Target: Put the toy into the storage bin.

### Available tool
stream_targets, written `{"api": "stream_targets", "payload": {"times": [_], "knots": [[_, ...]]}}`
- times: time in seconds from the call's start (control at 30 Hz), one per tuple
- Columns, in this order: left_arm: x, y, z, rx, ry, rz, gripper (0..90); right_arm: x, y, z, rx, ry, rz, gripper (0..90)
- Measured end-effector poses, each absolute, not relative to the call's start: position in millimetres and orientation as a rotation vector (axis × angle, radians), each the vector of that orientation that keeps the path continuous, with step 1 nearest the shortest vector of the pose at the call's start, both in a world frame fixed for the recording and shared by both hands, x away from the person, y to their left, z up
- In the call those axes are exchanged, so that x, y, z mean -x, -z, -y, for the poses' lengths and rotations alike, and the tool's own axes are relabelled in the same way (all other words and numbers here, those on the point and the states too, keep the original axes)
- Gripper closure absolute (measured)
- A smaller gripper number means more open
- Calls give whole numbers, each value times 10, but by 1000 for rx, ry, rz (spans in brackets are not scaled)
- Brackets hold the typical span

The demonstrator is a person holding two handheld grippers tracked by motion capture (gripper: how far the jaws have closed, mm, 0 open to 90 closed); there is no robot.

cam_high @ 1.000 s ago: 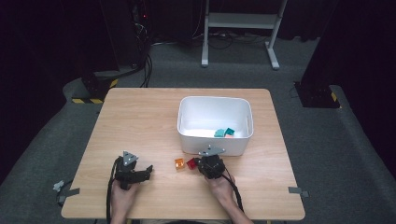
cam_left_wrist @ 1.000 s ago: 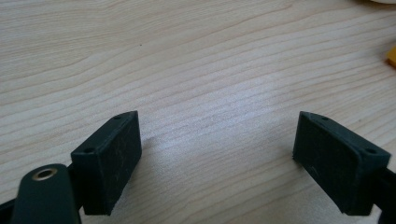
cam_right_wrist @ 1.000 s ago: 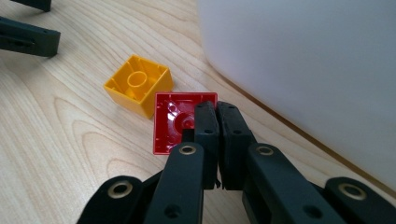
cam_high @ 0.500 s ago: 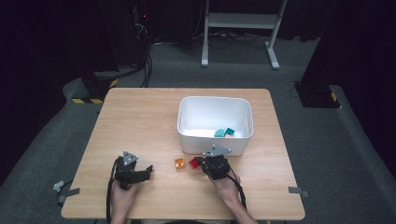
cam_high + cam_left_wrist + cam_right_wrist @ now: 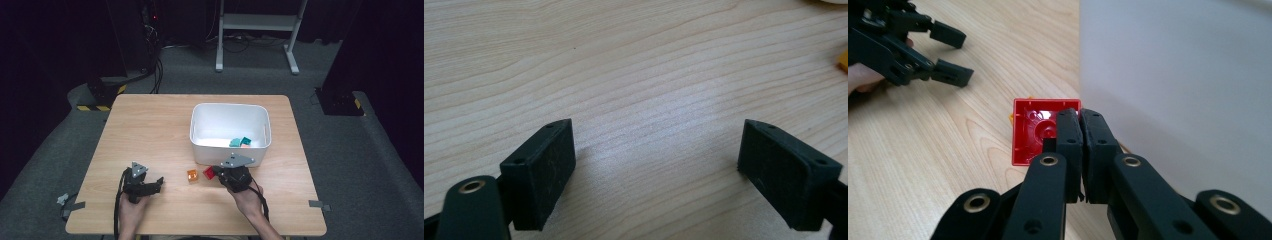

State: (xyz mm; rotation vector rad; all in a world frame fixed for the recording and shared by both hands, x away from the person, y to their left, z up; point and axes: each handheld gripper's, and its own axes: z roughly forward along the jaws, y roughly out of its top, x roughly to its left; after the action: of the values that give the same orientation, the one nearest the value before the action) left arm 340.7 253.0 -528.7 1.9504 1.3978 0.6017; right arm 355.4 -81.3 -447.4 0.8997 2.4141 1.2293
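Right gripper (image 5: 1075,117) jaws pressed together, pinching one thin wall of red hollow block (image 5: 1040,131), open side facing the camera. Block sits right at the jaw tips, seemingly lifted off the desk (image 5: 923,150). White bin (image 5: 1173,90) wall just to that gripper's right; orange block (image 5: 192,175) just beyond the red one. Left gripper (image 5: 159,182) farther out, jaws spread, nothing between, low over bare desk. Likely handling: block is light, rigid, smooth plastic, so it could pivot or slip on a single-wall pinch; taking the wall deep, near its middle, looks safest. Teal blocks (image 5: 240,142) already lie in the bin.
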Motion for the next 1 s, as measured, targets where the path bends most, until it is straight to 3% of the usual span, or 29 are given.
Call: {"api": "stream_targets", "payload": {"times": [1.0], "knots": [[-3407,5287,-2530,-1950,-602,-1398,154,-3745,3654,1168,-903,-1339,-2326,878]]}}
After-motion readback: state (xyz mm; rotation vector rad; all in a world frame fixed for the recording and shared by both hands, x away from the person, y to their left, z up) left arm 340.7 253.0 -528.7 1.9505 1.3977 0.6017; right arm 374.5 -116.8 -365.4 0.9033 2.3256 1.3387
